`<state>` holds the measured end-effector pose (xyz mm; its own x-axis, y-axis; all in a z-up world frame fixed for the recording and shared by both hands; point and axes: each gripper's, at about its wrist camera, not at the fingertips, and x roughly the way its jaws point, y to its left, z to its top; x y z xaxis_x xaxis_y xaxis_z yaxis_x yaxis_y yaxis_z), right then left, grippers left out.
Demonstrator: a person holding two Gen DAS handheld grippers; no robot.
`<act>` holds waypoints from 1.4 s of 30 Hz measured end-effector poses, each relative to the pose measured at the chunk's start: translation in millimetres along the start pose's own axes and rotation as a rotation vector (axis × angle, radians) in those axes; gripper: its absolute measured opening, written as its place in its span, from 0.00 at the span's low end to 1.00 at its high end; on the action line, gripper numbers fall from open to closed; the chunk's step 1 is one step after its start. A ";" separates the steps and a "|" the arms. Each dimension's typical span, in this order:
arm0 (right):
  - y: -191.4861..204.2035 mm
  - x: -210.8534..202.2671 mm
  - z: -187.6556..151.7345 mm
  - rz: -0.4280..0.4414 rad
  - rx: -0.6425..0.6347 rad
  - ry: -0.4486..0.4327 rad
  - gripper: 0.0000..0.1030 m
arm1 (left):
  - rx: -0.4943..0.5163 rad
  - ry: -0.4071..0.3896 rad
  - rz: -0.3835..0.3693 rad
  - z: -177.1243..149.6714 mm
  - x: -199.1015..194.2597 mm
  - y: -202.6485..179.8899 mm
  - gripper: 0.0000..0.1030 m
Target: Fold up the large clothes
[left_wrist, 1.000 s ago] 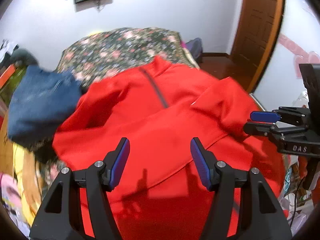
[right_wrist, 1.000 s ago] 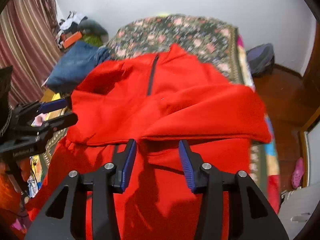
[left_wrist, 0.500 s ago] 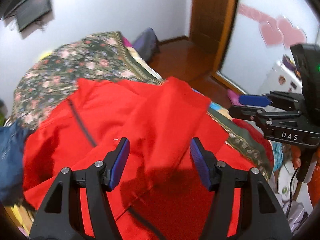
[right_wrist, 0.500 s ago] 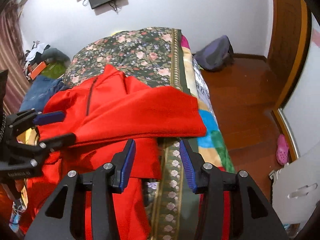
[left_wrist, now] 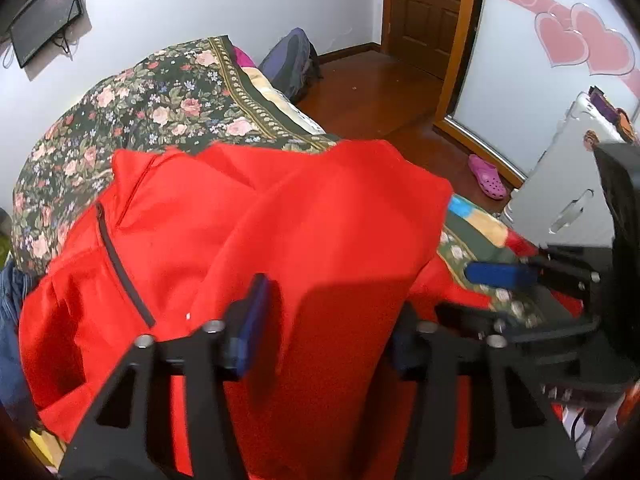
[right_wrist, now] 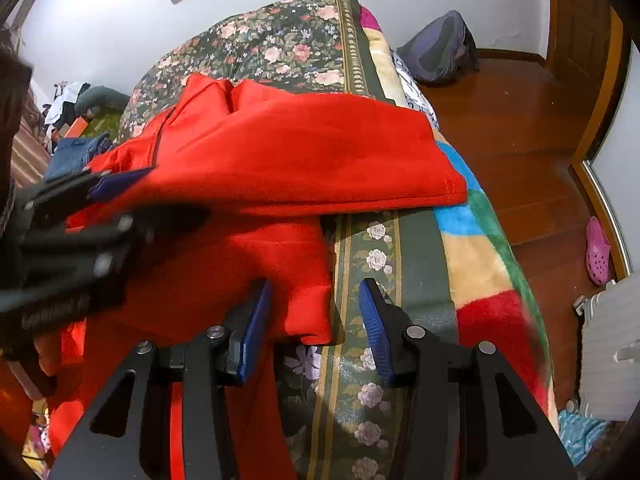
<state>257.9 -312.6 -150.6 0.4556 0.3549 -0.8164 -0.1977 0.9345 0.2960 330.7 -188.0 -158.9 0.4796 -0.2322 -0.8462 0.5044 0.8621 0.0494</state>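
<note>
A large red fleece jacket (left_wrist: 240,240) with a dark zip lies spread on a floral bedspread (left_wrist: 160,104); it also shows in the right wrist view (right_wrist: 300,160). One sleeve is folded across the body, its cuff near the bed's right side (right_wrist: 448,188). My left gripper (left_wrist: 328,320) is open, with a fold of red fabric rising between its fingers. My right gripper (right_wrist: 316,320) is open, low over the jacket's lower right corner (right_wrist: 312,312) and the bedspread border. Each gripper shows in the other's view, the right one (left_wrist: 500,276) and the left one (right_wrist: 100,200).
Blue jeans (right_wrist: 76,152) lie on the bed's left side. A purple backpack (right_wrist: 440,48) leans on the far wall. A wooden floor (right_wrist: 520,128), a door (left_wrist: 424,12), a pink shoe (right_wrist: 598,252) and a white cabinet (left_wrist: 560,196) are to the right.
Both grippers have swung right and come lower and closer to the jacket's right side. The left gripper now has red fabric between its open fingers. The jacket has not visibly moved.
</note>
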 end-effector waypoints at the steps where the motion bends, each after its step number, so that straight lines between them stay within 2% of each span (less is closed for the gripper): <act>1: -0.4 -0.3 0.1 0.001 0.000 0.001 0.41 | 0.000 -0.003 -0.004 2.8 1.3 1.2 0.20; 3: -2.2 -0.5 0.3 0.007 0.004 0.005 0.41 | -0.015 -0.020 -0.013 6.8 -1.7 5.4 0.13; 5: -3.1 -0.2 0.4 0.011 0.002 0.013 0.41 | -0.042 -0.076 0.008 10.0 -15.1 14.1 0.07; 9: -0.9 1.7 2.1 0.003 -0.002 0.023 0.41 | -0.096 -0.179 0.053 9.1 -53.3 37.5 0.05; 13: 0.2 2.2 1.8 -0.007 -0.009 0.025 0.41 | -0.172 -0.229 0.080 -4.7 -86.1 70.8 0.06; 17: 1.6 1.8 2.0 -0.016 -0.008 0.027 0.41 | -0.229 -0.192 0.094 -40.4 -95.9 95.7 0.07; 22: 6.2 1.4 2.2 -0.039 -0.012 0.028 0.41 | -0.300 -0.072 0.096 -95.8 -76.8 113.2 0.23; 25: 7.1 0.8 3.3 -0.049 -0.011 0.028 0.41 | -0.328 0.018 0.056 -120.7 -58.2 120.0 0.32; 27: 8.8 -1.0 3.6 -0.058 -0.013 0.028 0.41 | -0.324 0.040 0.042 -127.7 -53.7 118.1 0.34; 30: 12.4 -8.8 7.3 -0.077 -0.028 0.014 0.41 | -0.272 0.033 0.078 -120.2 -58.7 110.1 0.36; 32: 13.7 -16.6 10.3 -0.073 -0.029 -0.008 0.41 | -0.240 0.023 0.077 -109.8 -63.2 103.6 0.37; 36: 17.5 -27.8 15.9 -0.064 -0.030 -0.046 0.41 | -0.186 -0.016 0.049 -88.3 -69.1 87.1 0.48; 42: 22.8 -28.3 18.6 -0.033 -0.034 -0.061 0.41 | -0.044 -0.034 0.026 -57.9 -53.8 41.2 0.48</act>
<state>256.6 -300.8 -111.5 0.5142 0.3255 -0.7935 -0.2106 0.9448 0.2511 284.1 -113.9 -142.0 0.5169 -0.2243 -0.8261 0.4598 0.8868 0.0470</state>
